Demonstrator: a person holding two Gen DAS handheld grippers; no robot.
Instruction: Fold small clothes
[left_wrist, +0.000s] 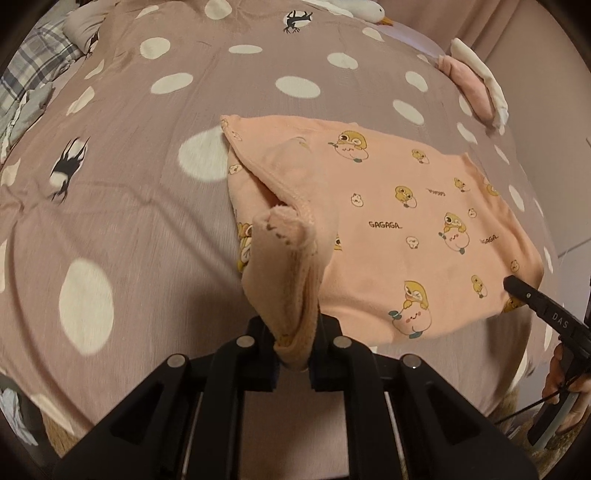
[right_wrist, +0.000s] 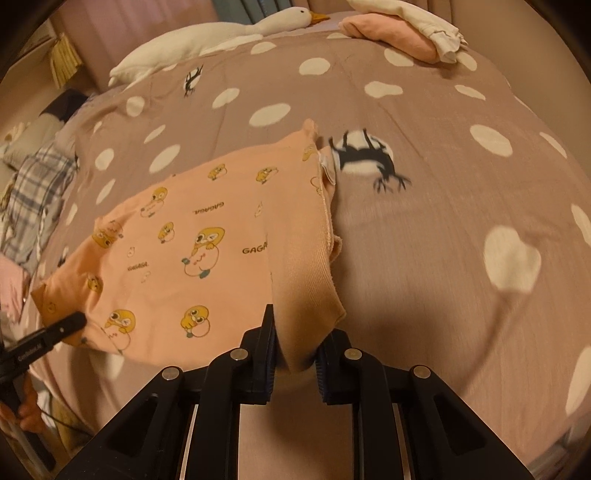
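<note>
- The peach cartoon-duck garment (left_wrist: 406, 206) lay on the polka-dot bed (left_wrist: 129, 184), its long axis stretched between both grippers.
- The left hand-held gripper (left_wrist: 293, 363) pinched one bunched end.
- The right hand-held gripper (right_wrist: 295, 363) pinched the ribbed end.

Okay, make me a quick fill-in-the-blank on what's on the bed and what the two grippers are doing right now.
1. Both the left gripper and the right gripper are shut on the ____ garment.
2. The word printed on it reads ____.
3. The bedspread has white ____.
4. The plush toy near the pillows is a ____.

Missing words: peach; GAGAGA; spots; goose
</note>
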